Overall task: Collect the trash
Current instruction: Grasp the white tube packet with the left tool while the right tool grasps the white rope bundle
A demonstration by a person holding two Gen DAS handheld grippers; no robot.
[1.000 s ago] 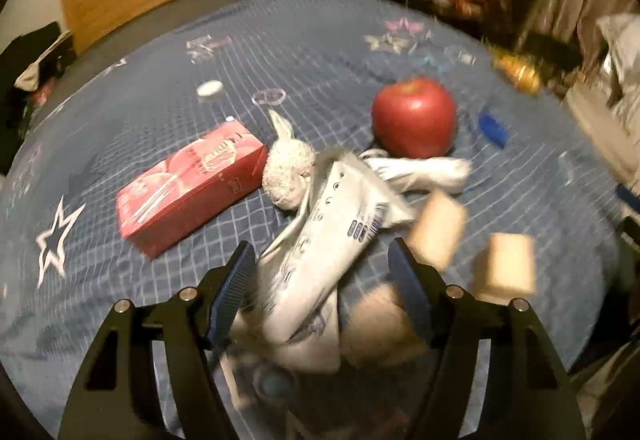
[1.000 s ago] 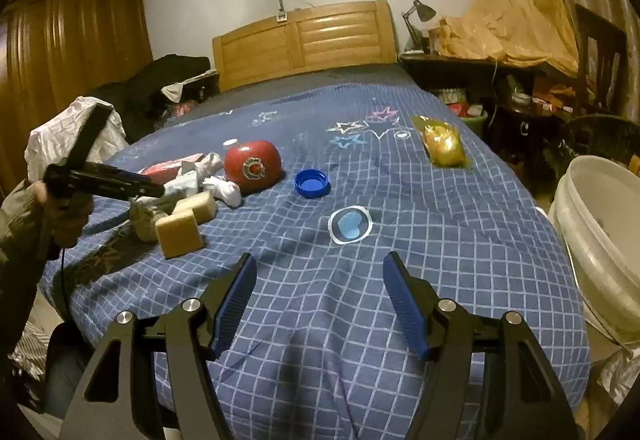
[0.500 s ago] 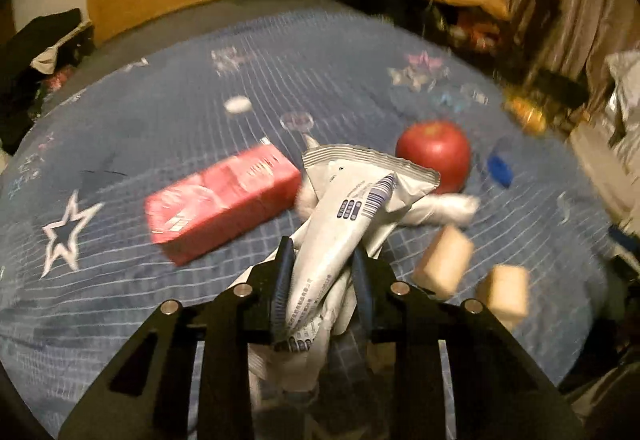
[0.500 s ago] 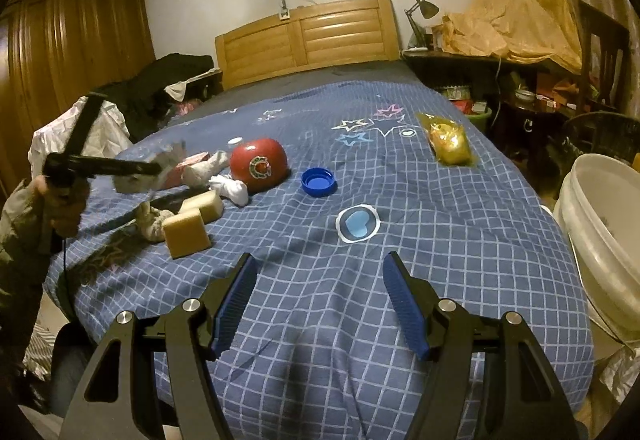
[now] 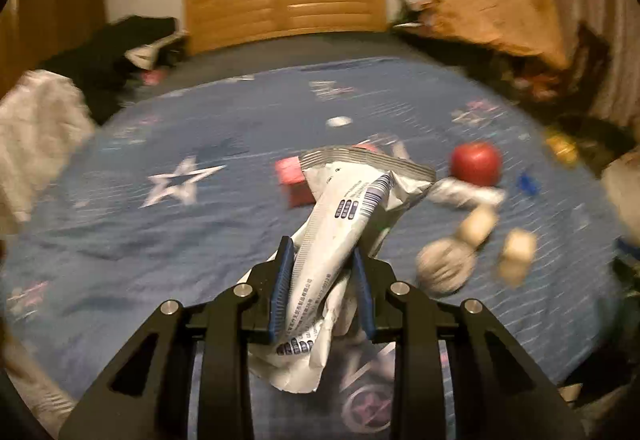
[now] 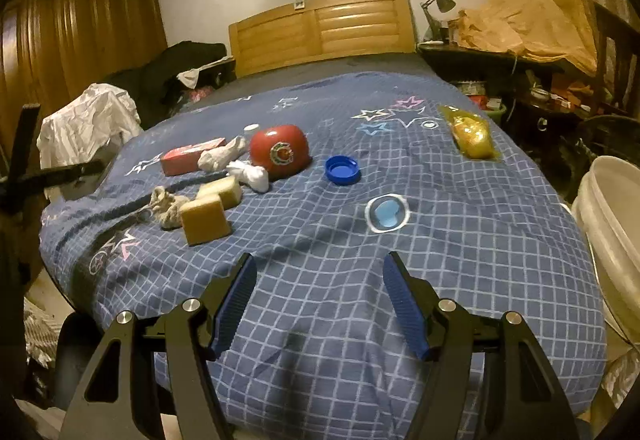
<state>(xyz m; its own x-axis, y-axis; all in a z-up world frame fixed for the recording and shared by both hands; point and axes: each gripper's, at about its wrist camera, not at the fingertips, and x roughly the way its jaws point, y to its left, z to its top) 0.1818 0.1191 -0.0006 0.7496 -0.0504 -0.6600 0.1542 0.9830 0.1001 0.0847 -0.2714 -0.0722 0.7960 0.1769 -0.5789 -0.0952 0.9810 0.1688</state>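
1. The left gripper [image 5: 320,260] pinches a crumpled white-and-silver foil wrapper [image 5: 344,216] between its blue ribbed pads, low in the centre of the left wrist view; the jaws closed on it within the past second, and the wrapper hangs clear of the blue checked bedspread [image 5: 160,240].
2. The right gripper [image 6: 320,272] stands with its jaws spread and nothing between them — bare bedspread [image 6: 460,240] fills the gap at the bottom of the right wrist view.
3. Left of centre in that view lies a cluster: a red rectangular carton [image 6: 188,158], a round red apple-shaped object with a sticker [image 6: 280,152], two tan sponge-like blocks [image 6: 206,218], and wads of crumpled white tissue [image 6: 250,174].
4. A round blue plastic bottle cap [image 6: 342,169] sits open side up just right of the red object; a yellow cellophane packet [image 6: 472,136] lies toward the upper right.
5. A large cream plastic bucket [image 6: 612,240] stands beside the bed at the right edge — a wooden slatted headboard [image 6: 320,28] closes the far end.
6. The left wrist view is blurred.
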